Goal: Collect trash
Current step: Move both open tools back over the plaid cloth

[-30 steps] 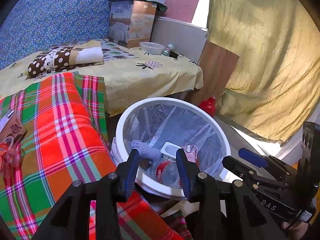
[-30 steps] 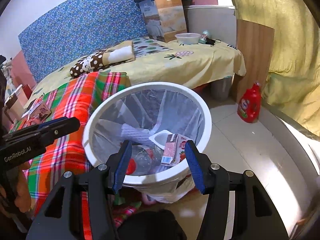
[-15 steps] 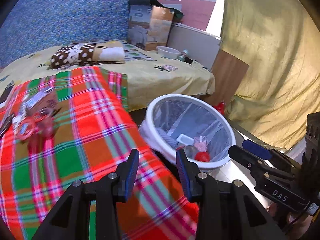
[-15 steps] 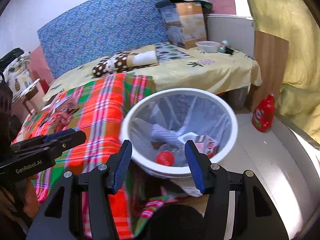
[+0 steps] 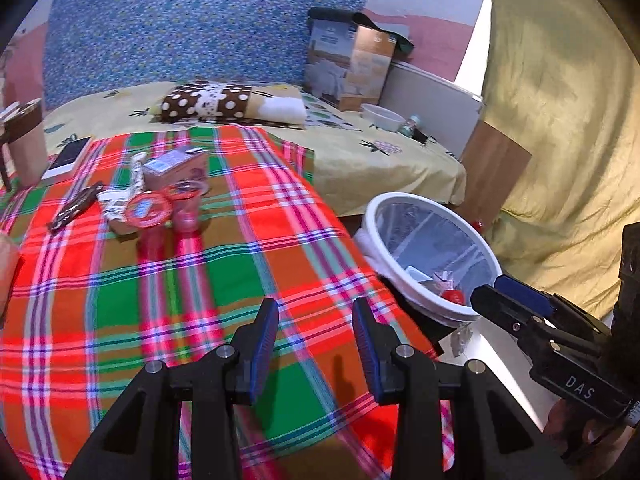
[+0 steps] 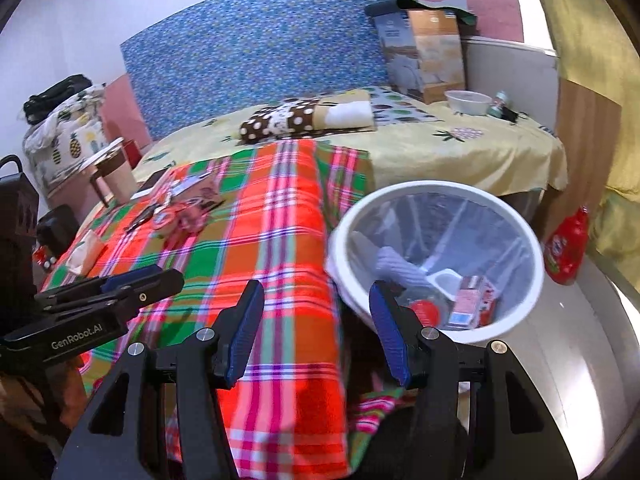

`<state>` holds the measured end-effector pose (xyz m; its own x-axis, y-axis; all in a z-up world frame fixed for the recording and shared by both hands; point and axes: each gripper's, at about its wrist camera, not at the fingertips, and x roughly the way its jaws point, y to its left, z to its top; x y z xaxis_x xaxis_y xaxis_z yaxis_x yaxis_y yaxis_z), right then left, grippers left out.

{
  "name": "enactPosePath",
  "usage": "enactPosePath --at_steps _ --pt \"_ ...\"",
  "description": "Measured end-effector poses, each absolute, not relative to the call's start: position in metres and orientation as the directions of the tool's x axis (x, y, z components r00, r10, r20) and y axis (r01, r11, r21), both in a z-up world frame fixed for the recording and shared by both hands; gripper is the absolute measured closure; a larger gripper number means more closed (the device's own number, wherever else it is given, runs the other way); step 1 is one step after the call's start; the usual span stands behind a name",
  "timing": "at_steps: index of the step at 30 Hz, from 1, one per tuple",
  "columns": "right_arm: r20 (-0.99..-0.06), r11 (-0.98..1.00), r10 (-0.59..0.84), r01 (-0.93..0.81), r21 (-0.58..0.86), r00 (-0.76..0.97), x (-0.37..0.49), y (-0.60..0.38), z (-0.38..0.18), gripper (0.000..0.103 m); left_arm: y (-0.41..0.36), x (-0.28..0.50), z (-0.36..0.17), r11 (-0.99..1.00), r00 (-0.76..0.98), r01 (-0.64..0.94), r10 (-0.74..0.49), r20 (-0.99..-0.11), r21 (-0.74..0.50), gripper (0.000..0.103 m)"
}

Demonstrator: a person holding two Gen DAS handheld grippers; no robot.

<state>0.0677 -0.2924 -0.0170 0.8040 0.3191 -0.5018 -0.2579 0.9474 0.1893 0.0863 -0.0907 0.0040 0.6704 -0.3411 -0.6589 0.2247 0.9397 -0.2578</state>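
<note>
Left gripper [image 5: 314, 350]: we hold it wide apart, empty, above the plaid blanket [image 5: 224, 272].
Right gripper [image 6: 316, 332]: gaping, empty, beside the white bin [image 6: 532, 248].
Trash pile [image 5: 154, 200]: ahead-left of us, far across the blanket; left gripper nearer.
Room: yellow bedsheet [image 5: 360, 160], blue headboard [image 5: 180, 32] beyond.
</note>
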Motion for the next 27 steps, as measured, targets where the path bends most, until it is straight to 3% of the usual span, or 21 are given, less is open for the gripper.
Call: enactPosePath --at_steps 27 --pt "-0.515 0.887 0.45 -0.429 0.168 0.729 0.081 -0.222 -0.006 0.047 0.004 0.072 0.003 0.973 0.733 0.032 -0.177 -0.656 -0.228 0.065"
